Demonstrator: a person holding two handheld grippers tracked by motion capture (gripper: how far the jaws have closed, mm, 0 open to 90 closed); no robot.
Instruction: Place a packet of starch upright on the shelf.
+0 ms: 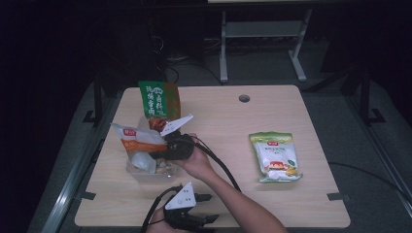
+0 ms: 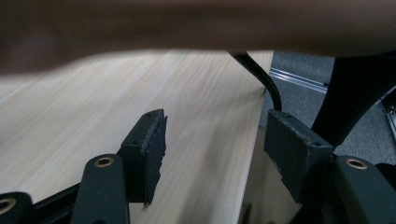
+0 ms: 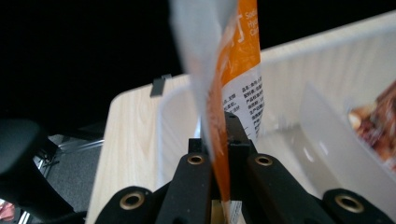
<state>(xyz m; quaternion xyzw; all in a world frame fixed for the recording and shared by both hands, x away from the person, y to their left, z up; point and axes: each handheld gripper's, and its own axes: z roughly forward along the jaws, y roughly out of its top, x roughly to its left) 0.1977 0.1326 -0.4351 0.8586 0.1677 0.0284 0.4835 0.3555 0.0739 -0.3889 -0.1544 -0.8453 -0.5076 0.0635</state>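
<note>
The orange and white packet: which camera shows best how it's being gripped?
The right gripper view: the orange and white packet stands pinched between the right hand-held gripper jaws. The high view shows it small over the clear container.

Black all over, that left gripper [image 1: 206,208]: a chunky dark body topped with a pale grey three-cornered plate dotted with small dark marks, and a black cable looping off its back end. In the left gripper view its two jaws are matte black arms with brass-coloured rivets at the pivots, each ending in a flat rectangular pad with small screw holes and a rough, worn edge. The right gripper [image 1: 163,141] is the same black build with a thick black cable, brass rivets gleaming in the right gripper view. Forearms bare, no sleeves showing.
</note>
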